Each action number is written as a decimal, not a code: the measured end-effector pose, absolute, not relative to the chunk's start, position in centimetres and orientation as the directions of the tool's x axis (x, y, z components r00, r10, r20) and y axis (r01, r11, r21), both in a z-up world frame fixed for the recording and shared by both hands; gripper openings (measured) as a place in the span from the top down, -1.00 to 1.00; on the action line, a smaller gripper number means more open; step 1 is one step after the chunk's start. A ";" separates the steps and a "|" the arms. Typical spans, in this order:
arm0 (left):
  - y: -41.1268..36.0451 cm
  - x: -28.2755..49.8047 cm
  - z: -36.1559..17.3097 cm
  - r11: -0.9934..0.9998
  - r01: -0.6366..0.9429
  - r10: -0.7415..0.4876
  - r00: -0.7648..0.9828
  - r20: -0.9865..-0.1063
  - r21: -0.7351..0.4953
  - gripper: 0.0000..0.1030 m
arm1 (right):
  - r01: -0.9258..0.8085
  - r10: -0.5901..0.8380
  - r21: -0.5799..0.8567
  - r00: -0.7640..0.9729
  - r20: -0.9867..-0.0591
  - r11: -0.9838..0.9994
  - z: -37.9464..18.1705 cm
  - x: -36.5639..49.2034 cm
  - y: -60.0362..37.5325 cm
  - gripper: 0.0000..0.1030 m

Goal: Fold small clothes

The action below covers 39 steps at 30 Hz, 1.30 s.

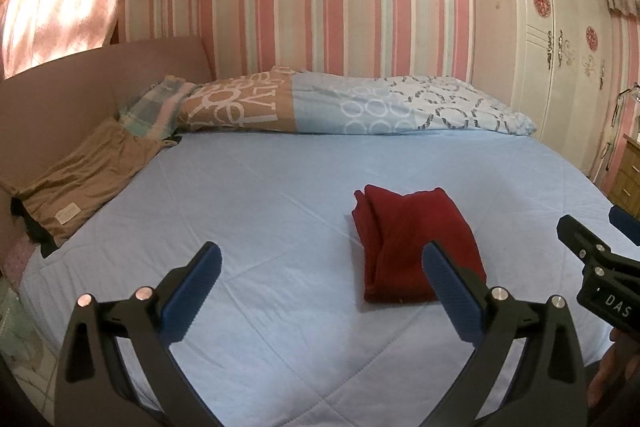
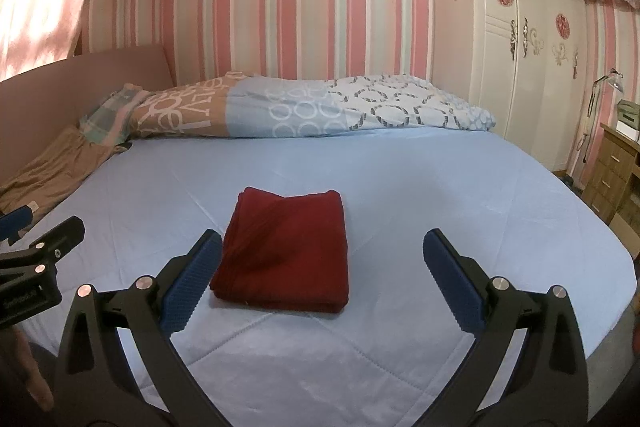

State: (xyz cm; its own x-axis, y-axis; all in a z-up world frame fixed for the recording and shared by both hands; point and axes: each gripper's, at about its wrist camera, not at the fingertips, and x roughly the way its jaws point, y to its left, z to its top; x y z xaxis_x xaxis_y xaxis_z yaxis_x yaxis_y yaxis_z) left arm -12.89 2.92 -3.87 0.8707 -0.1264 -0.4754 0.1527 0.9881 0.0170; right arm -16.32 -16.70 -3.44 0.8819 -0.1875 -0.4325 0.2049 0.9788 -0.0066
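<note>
A dark red garment lies folded into a compact rectangle on the light blue bed sheet. In the right wrist view the garment sits just ahead, between and slightly left of the fingers. My left gripper is open and empty, held above the sheet with the garment by its right finger. My right gripper is open and empty, just short of the garment's near edge. The right gripper also shows at the right edge of the left wrist view, and the left gripper shows at the left edge of the right wrist view.
A patterned duvet lies bunched along the far side of the bed. A brown garment lies at the far left by the pink headboard. A white wardrobe and a wooden drawer unit stand to the right.
</note>
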 end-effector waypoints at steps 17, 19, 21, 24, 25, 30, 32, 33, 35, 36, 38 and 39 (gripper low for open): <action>2.2 -12.9 -3.9 0.986 0.161 -0.124 0.872 -0.474 0.039 -0.96 | 0.198 -0.192 -0.031 0.884 -0.427 0.980 -3.2 -16.0 -16.5 -0.94; 1.9 -13.1 -3.8 0.985 0.161 -0.116 0.876 -0.467 0.058 -0.96 | 0.198 -0.193 -0.033 0.884 -0.426 0.980 -3.3 -16.0 -16.4 -0.94; 1.7 -13.1 -3.8 0.984 0.167 -0.119 0.877 -0.466 0.064 -0.96 | 0.197 -0.192 -0.032 0.884 -0.426 0.980 -3.3 -16.0 -16.4 -0.94; 1.8 -13.1 -3.7 0.984 0.171 -0.128 0.873 -0.471 0.050 -0.96 | 0.199 -0.195 -0.035 0.884 -0.424 0.979 -3.3 -16.0 -16.4 -0.94; 1.9 -12.9 -3.8 0.984 0.174 -0.134 0.869 -0.477 0.042 -0.96 | 0.198 -0.194 -0.034 0.884 -0.425 0.980 -3.3 -16.0 -16.4 -0.94; 1.9 -12.6 -4.0 0.985 0.167 -0.126 0.860 -0.495 0.039 -0.96 | 0.188 -0.183 -0.031 0.885 -0.428 0.982 -3.4 -15.8 -16.4 -0.94; 1.8 -12.6 -4.1 0.986 0.159 -0.115 0.864 -0.491 0.049 -0.96 | 0.188 -0.186 -0.037 0.885 -0.428 0.981 -3.4 -15.7 -16.4 -0.94; 1.9 -12.5 -4.1 0.987 0.154 -0.108 0.865 -0.489 0.055 -0.96 | 0.187 -0.186 -0.041 0.885 -0.427 0.982 -3.5 -15.6 -16.4 -0.94; 1.8 -12.5 -4.0 0.988 0.142 -0.093 0.872 -0.480 0.067 -0.96 | 0.189 -0.192 -0.049 0.885 -0.425 0.981 -3.5 -15.5 -16.4 -0.94; 1.8 -12.5 -3.9 0.987 0.142 -0.092 0.873 -0.479 0.070 -0.96 | 0.189 -0.193 -0.051 0.885 -0.425 0.981 -3.5 -15.5 -16.3 -0.94; 1.7 -12.6 -3.9 0.987 0.142 -0.090 0.876 -0.474 0.075 -0.96 | 0.188 -0.191 -0.048 0.885 -0.425 0.981 -3.5 -15.5 -16.4 -0.94; 1.7 -12.5 -3.9 0.987 0.143 -0.091 0.876 -0.474 0.075 -0.96 | 0.188 -0.191 -0.050 0.885 -0.424 0.981 -3.5 -15.5 -16.4 -0.94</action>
State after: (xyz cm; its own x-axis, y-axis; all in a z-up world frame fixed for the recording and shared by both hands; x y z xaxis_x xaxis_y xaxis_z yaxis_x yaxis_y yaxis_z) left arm -12.54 1.72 -3.94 0.8757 -0.0913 -0.4742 0.1433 0.9869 0.0745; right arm -15.53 -16.37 -3.53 0.8851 -0.1913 -0.4243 0.1880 0.9809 -0.0501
